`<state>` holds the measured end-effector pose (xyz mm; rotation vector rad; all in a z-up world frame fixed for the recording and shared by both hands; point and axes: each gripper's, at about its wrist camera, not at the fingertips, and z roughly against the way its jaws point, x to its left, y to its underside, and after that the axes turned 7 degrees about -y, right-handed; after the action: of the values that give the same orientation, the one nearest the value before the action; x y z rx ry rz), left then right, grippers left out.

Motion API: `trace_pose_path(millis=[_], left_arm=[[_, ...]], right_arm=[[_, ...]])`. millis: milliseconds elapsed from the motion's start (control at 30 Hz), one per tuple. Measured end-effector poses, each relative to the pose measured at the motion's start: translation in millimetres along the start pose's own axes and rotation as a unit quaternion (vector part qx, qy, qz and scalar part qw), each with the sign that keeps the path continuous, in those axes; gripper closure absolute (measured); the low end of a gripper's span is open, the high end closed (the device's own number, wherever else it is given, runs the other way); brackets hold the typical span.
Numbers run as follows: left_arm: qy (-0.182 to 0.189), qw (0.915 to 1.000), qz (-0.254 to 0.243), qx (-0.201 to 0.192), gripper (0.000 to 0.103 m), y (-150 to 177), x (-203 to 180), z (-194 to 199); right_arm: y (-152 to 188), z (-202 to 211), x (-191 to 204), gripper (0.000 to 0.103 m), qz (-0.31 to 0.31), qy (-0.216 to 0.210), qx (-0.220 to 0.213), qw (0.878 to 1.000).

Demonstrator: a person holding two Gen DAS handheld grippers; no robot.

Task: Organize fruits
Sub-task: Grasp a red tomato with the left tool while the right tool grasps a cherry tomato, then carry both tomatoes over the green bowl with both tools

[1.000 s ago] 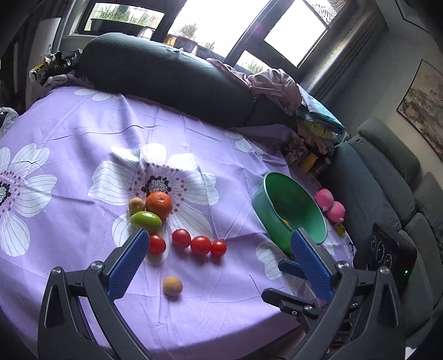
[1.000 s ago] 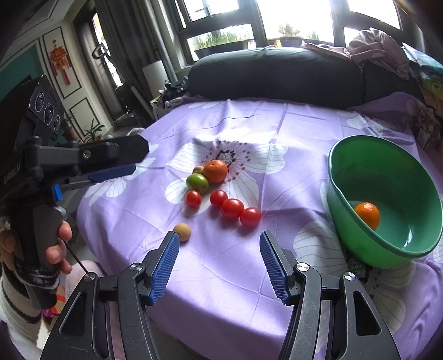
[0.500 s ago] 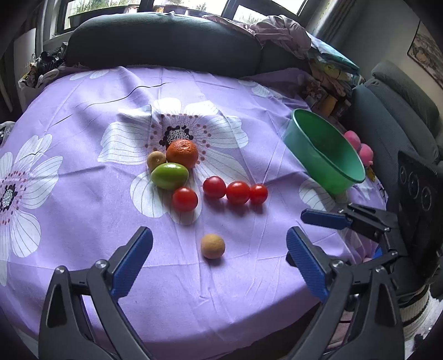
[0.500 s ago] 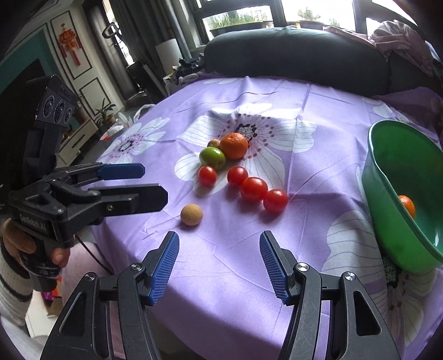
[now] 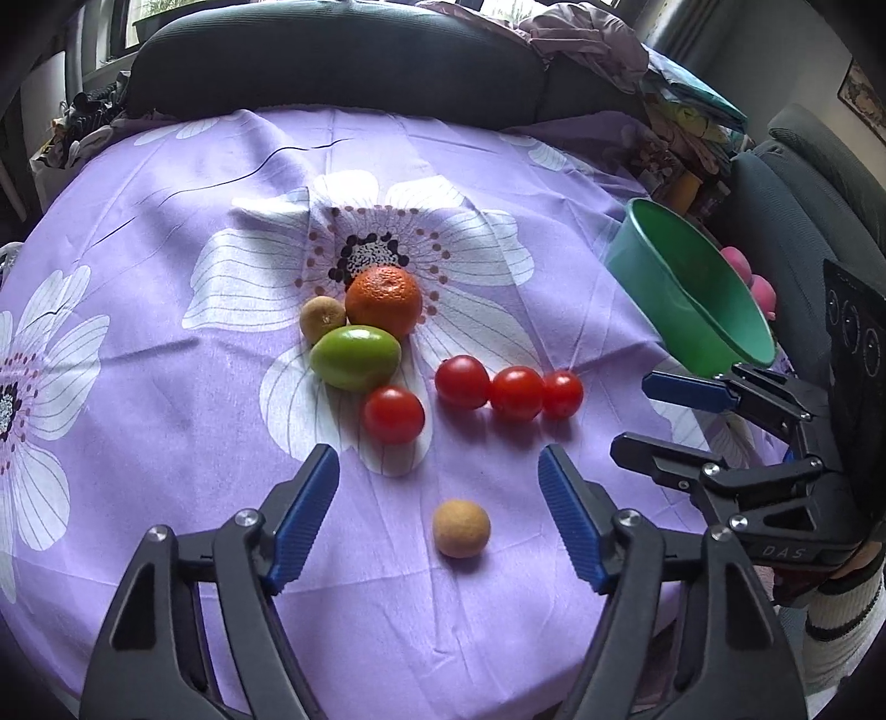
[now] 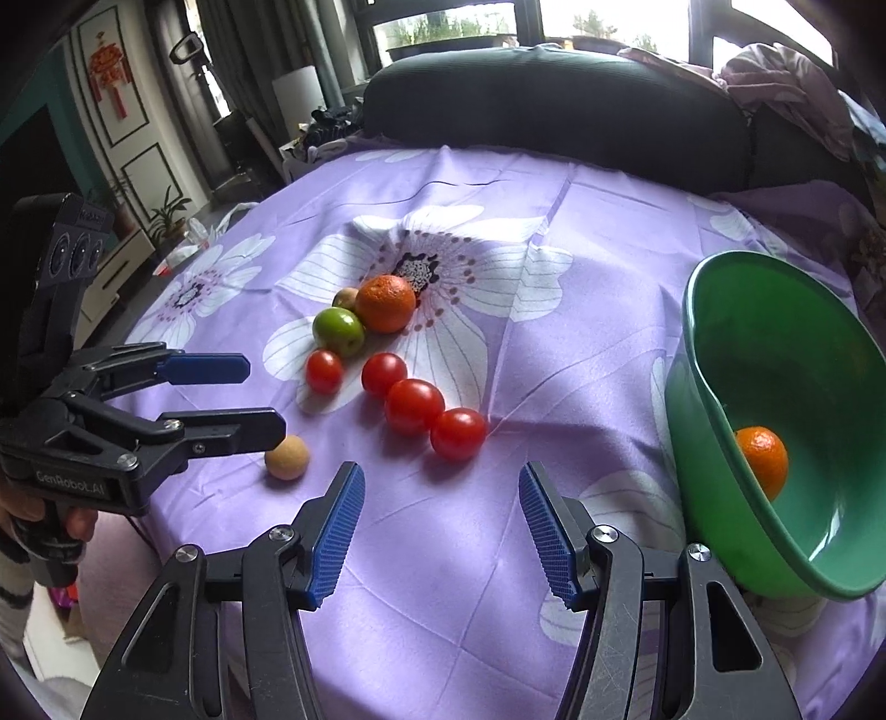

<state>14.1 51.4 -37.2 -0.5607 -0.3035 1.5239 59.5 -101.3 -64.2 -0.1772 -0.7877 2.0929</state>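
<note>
On the purple flowered cloth lie an orange, a green fruit, a small brown fruit, several cherry tomatoes and a small tan fruit. My left gripper hangs over the tan fruit, which sits between its fingers, untouched; the jaws are closing. My right gripper is open and empty, just short of the nearest tomato. A green bowl at the right holds a second orange. Each view also shows the other gripper from the side: the left gripper and the right gripper.
A long dark cushion and a heap of clothes border the far side of the table. A grey sofa and pink objects lie past the bowl. The table's near edge runs under both grippers.
My left gripper has come down and tipped toward the tan fruit while its jaws narrowed around it. My right gripper has slid closer to the tomatoes, its opening about the same.
</note>
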Motion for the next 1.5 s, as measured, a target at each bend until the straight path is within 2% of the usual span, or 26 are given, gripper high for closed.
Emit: trace_pose_path(millis=[100,367,467,633,700,733,1133,1367,1500], left_arm=[[-0.005,0.9999,-0.006,0.013,0.036,-6.0,0.5,-10.4],[-0.014,0.9985,-0.020,0.048,0.046,-15.2,2.6,-33.5],[-0.013,0.9983,-0.021,0.052,0.056,-15.1,5.7,-36.4],[-0.019,0.9985,-0.023,0.046,0.067,-16.6,8.6,-36.1],[-0.021,0.9985,-0.024,0.044,0.074,-17.1,9.5,-36.1],[-0.022,0.9985,-0.024,0.043,0.074,-18.1,8.7,-37.2],[-0.003,0.9998,-0.011,0.014,0.074,-8.3,4.0,-10.1],[0.030,0.9993,-0.017,-0.016,0.074,-18.9,-21.8,13.0],[0.057,0.9973,-0.030,-0.034,0.074,-33.4,-47.6,18.2]], right_arm=[[-5.9,-10.8,-1.8,0.051,0.013,0.007,0.016,1.000],[-16.0,-37.2,-6.2,0.056,0.041,0.018,0.059,0.997],[-18.9,-45.6,-7.7,0.058,0.050,0.020,0.073,0.996],[-20.5,-54.2,-8.4,0.072,0.061,0.011,0.089,0.994],[-20.3,-54.3,-9.2,0.072,0.061,0.010,0.087,0.994],[-19.9,-53.9,-9.5,0.072,0.061,0.009,0.086,0.994],[-13.7,-28.2,-10.8,0.073,0.033,-0.014,0.049,0.998],[-8.6,13.6,-14.3,0.073,0.003,-0.028,-0.015,0.999],[-4.9,41.8,-25.4,0.073,-0.018,-0.017,-0.053,0.998]])
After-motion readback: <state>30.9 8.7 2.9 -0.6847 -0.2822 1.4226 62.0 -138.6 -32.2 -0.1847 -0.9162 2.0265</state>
